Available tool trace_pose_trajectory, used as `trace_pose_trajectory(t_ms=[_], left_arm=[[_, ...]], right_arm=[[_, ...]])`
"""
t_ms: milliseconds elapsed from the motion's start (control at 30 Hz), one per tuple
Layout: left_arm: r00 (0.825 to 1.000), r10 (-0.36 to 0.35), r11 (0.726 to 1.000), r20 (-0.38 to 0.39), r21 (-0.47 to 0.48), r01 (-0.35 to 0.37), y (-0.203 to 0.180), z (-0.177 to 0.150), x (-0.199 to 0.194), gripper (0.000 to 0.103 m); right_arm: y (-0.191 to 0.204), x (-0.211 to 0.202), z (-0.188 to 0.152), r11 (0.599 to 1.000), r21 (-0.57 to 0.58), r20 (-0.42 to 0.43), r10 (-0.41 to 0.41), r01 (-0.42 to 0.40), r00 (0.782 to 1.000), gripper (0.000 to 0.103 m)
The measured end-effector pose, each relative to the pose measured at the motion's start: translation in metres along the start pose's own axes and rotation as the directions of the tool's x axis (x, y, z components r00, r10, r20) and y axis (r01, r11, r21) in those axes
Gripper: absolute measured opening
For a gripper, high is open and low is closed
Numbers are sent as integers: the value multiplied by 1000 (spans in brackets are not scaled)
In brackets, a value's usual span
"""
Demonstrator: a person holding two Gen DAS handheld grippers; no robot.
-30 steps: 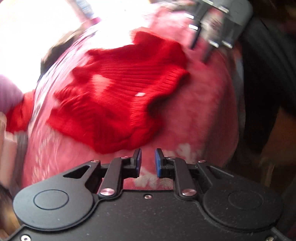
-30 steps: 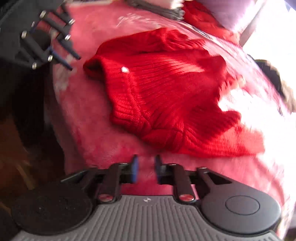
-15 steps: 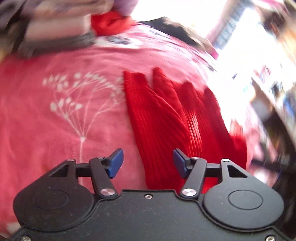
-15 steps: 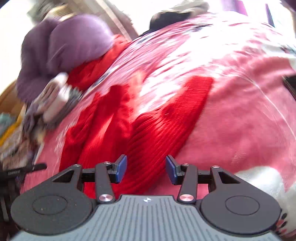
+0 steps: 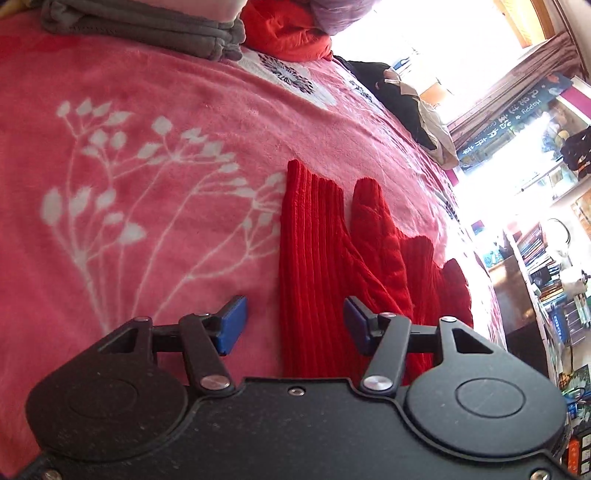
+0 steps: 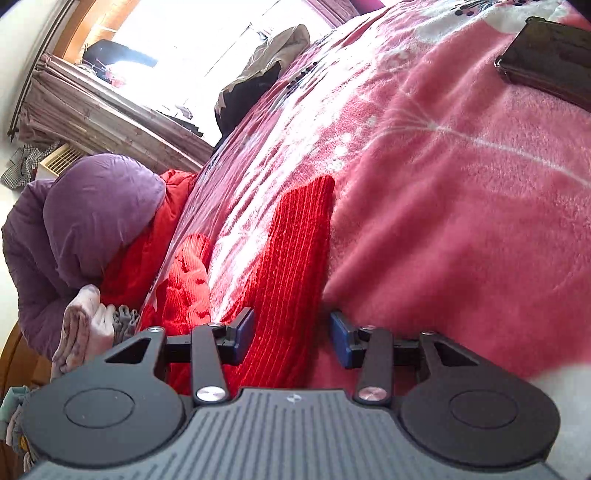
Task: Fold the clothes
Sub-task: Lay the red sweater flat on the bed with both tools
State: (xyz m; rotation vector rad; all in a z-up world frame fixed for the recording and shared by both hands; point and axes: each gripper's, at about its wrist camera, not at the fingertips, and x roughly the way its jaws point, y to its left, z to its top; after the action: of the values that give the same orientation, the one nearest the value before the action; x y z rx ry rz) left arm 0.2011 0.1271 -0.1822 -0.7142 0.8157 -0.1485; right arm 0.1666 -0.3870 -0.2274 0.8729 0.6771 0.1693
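Observation:
A red ribbed knit sweater [image 5: 314,258] lies on the pink flowered blanket [image 5: 147,184]. My left gripper [image 5: 293,328] is open and low over the sweater's left edge, with the ribbed band between its blue pads. In the right wrist view the sweater [image 6: 288,266] runs away from me, sunlit in the middle. My right gripper [image 6: 291,338] is open and low over the sweater's right edge, the edge lying between its pads. Neither gripper holds anything.
Folded grey clothes [image 5: 147,26] and a red garment [image 5: 288,29] lie at the blanket's far side. A purple jacket [image 6: 85,221] is heaped at the left. A dark flat object [image 6: 550,55] lies on the blanket at upper right. Shelves [image 5: 546,266] stand beside the bed.
Both grippers swung round from facing each other across the sweater to its two opposite edges and dropped low. Both opened wider over the last second.

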Motion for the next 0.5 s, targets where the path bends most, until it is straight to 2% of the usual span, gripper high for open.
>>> trace_pose_trajectory(t_ms=[167,267,333,400,500], left_arm=[[994,-92,996,50,-16,93,16,3,13,54],[994,-101,995,51,-21,102,18,8,16,47],[994,-103,995,47,-2,103,15,12,19,46],[995,-90,995,48,50,87,10,14,22,40],[998,-38,991,57,133,30,1,12,26,19]], right_arm=[[-6,12,10,1000,16,20,6,-7,1000,44],[-2,17,12,1000,-17,20,-8,8,1000,45],[2,21,13,999,-45,17,-19,20,1000,45],[5,23,13,997,-65,19,-28,29,999,45],[9,26,12,994,-94,27,-48,50,998,38]])
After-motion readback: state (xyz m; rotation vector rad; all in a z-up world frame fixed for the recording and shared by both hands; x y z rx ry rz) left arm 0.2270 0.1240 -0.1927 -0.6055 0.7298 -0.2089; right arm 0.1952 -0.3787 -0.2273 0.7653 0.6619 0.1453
